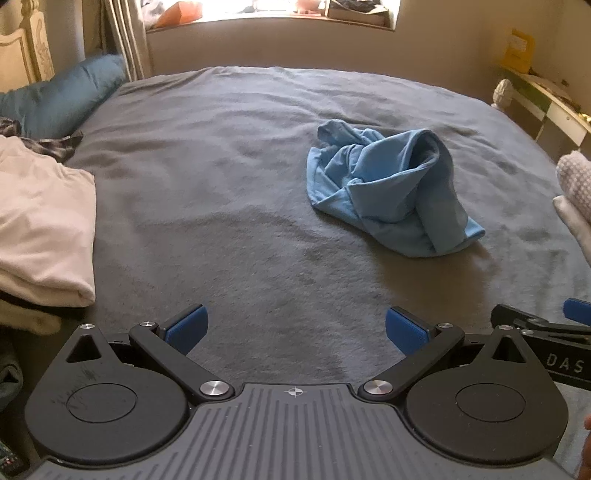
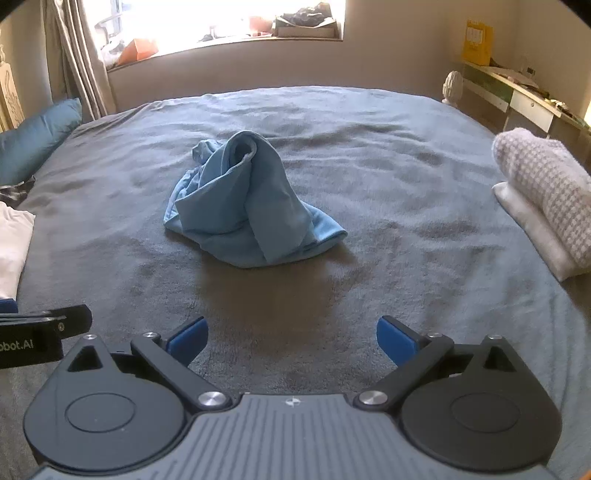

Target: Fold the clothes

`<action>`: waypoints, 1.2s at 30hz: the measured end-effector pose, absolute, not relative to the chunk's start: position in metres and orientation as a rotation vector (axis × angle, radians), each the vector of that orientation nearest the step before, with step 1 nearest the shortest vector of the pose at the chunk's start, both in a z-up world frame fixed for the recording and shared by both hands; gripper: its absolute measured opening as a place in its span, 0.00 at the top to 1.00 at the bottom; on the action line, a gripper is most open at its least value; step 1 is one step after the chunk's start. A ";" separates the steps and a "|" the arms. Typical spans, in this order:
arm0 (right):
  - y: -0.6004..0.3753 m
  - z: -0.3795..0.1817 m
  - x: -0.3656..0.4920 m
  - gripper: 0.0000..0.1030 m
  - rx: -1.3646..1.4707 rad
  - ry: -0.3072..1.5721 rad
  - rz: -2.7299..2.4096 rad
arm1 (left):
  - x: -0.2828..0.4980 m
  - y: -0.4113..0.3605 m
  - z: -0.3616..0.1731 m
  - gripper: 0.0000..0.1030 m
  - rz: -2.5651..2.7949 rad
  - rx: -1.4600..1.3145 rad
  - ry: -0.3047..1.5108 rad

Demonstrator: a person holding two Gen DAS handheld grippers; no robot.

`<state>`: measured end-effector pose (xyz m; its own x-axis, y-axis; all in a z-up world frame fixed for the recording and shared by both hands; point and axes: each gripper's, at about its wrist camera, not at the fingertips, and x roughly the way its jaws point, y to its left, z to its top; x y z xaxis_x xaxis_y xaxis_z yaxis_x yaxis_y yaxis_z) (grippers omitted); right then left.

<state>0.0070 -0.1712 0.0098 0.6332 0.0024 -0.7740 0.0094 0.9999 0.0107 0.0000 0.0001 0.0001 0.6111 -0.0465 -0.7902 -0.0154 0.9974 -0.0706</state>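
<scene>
Light blue garment (image 1: 388,192) crumpled in a twisted heap near the middle of the grey bedspread (image 1: 221,221), one rolled fold standing up like a funnel, hem trailing toward the near side. In the right wrist view, same garment (image 2: 251,210) almost straight ahead, well apart from both tools.

Left gripper (image 1: 294,328) low over the near part of the bedspread, blue pads (image 1: 186,326) spread wide, nothing between them. Garment ahead and off to its right.

Right gripper (image 2: 291,338) likewise low over the near bedding, fingers wide apart and empty. Part of the left gripper's black body visible at the left edge of the right wrist view; part of the right one at the right edge of the left wrist view.

Stack of folded pale clothes (image 1: 40,229) on the left side of the bed, a dark patterned item behind it. Teal pillow (image 1: 59,96) at the far left corner. Folded checked knit (image 2: 546,192) atop a white folded piece on the right side. Bright window (image 2: 229,18) beyond the bed, curtain (image 2: 74,59) to its left, desk (image 2: 517,92) along the right wall.
</scene>
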 end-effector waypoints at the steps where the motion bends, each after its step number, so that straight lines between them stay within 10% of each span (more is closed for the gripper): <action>1: -0.171 0.009 0.008 0.02 0.013 0.888 -0.007 | 0.000 0.000 0.000 0.00 -0.022 -0.074 0.914; 36: -0.167 0.015 0.008 0.00 0.021 0.899 -0.086 | -0.009 0.015 -0.004 0.00 0.038 -0.105 0.827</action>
